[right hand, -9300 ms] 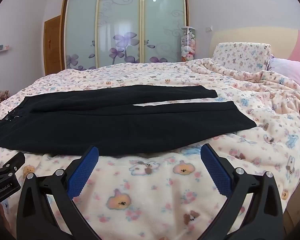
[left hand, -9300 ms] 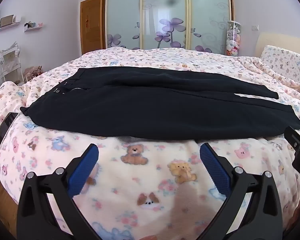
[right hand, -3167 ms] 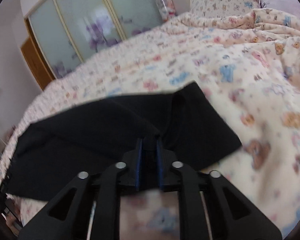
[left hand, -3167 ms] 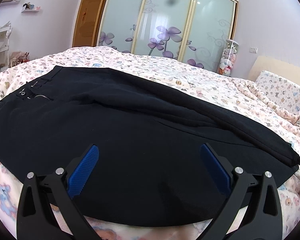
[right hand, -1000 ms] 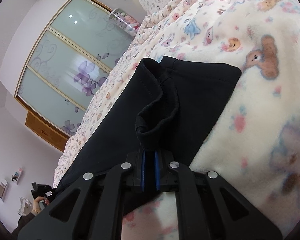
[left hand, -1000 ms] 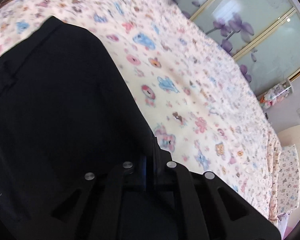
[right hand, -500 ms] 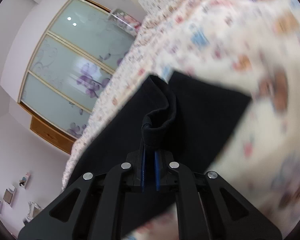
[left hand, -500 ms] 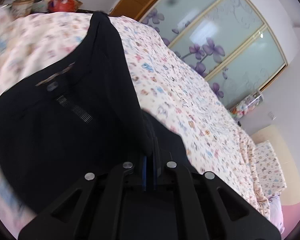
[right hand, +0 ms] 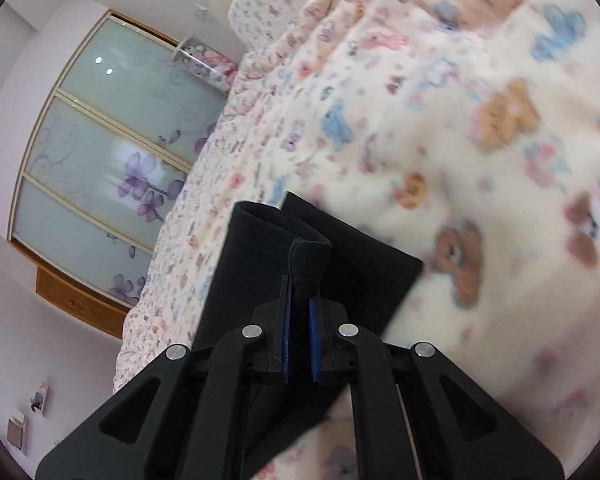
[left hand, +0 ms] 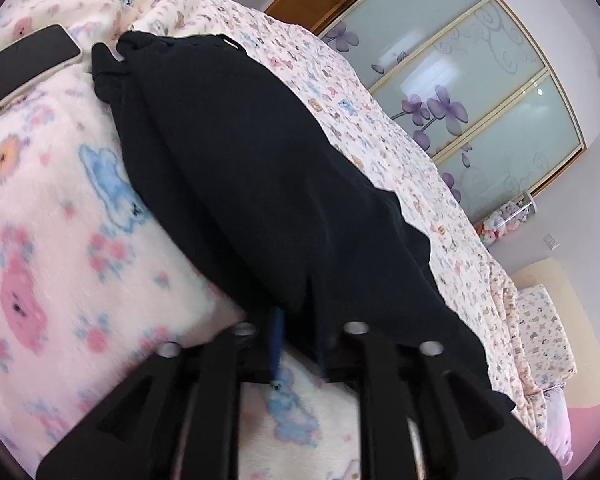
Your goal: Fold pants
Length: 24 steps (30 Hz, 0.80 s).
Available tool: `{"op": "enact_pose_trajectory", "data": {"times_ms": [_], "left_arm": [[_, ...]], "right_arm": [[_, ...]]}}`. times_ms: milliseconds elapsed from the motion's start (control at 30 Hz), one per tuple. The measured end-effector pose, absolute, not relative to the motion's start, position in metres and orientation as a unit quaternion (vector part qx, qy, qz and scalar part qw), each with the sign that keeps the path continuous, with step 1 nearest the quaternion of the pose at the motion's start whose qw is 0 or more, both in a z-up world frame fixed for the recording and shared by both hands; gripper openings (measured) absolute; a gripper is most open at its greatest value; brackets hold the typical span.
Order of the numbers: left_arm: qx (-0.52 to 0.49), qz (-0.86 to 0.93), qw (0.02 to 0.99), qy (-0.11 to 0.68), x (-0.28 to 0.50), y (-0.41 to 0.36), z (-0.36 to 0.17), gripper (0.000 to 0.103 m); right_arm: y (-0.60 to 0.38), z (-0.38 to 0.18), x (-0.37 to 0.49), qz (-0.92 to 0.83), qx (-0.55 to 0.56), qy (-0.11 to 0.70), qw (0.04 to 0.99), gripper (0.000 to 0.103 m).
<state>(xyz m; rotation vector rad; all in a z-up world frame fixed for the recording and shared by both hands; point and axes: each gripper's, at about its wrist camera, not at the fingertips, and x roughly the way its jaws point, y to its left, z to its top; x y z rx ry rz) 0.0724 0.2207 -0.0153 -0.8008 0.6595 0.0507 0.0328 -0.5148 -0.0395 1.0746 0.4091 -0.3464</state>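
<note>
Pants (left hand: 260,184) pinched at both ends for a lengthwise fold.
Lay across the bed (left hand: 52,216), near a phone (left hand: 24,64); left gripper (left hand: 298,336) and right gripper (right hand: 299,328) fingers clamped shut on cloth, keeping edges aligned.

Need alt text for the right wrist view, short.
The right gripper is shut on a bunched hem of the black pants, above a teddy-bear print blanket. A frosted-glass wardrobe with purple flowers stands behind.

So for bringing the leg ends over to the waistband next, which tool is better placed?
Probably the right tool: it is shut on the leg hems of the pants, so it can carry them across. The left tool grips the pants nearer the waist end, beside the phone, and suits anchoring.
</note>
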Motion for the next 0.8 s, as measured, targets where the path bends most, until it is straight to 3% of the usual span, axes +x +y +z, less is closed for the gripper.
{"op": "enact_pose_trajectory", "data": {"times_ms": [33,100,167,200,300,367,433,633,800], "left_arm": [[-0.386,0.024,0.868,0.31,0.07,0.224,-0.014,0.033],[-0.398,0.03,0.868,0.294,0.067,0.236,-0.008,0.057],[-0.407,0.047,0.867,0.283,0.067,0.245,-0.004,0.072],[-0.412,0.055,0.865,0.281,0.067,0.252,-0.004,0.075],[-0.45,0.061,0.843,0.288,0.079,0.277,-0.008,0.075],[-0.479,0.058,0.826,0.293,0.087,0.29,-0.012,0.075],[-0.511,0.061,0.805,0.296,0.096,0.305,-0.015,0.076],[-0.543,0.065,0.783,0.297,0.106,0.324,-0.021,0.077],[-0.539,0.068,0.786,0.294,0.108,0.324,-0.02,0.075]], "right_arm": [[-0.514,-0.04,0.031,-0.162,0.506,0.195,0.825,0.008],[-0.514,-0.041,0.03,-0.157,0.509,0.206,0.821,0.008],[-0.515,-0.042,0.031,-0.153,0.518,0.217,0.813,0.009],[-0.516,-0.043,0.031,-0.148,0.524,0.223,0.808,0.01],[-0.517,-0.044,0.031,-0.134,0.536,0.232,0.8,0.022],[-0.516,-0.043,0.031,-0.12,0.541,0.231,0.8,0.051],[-0.511,-0.038,0.033,-0.108,0.534,0.229,0.806,0.059],[-0.508,-0.042,0.042,-0.093,0.552,0.238,0.794,0.058],[-0.509,-0.044,0.041,-0.108,0.546,0.252,0.791,0.047]]}}
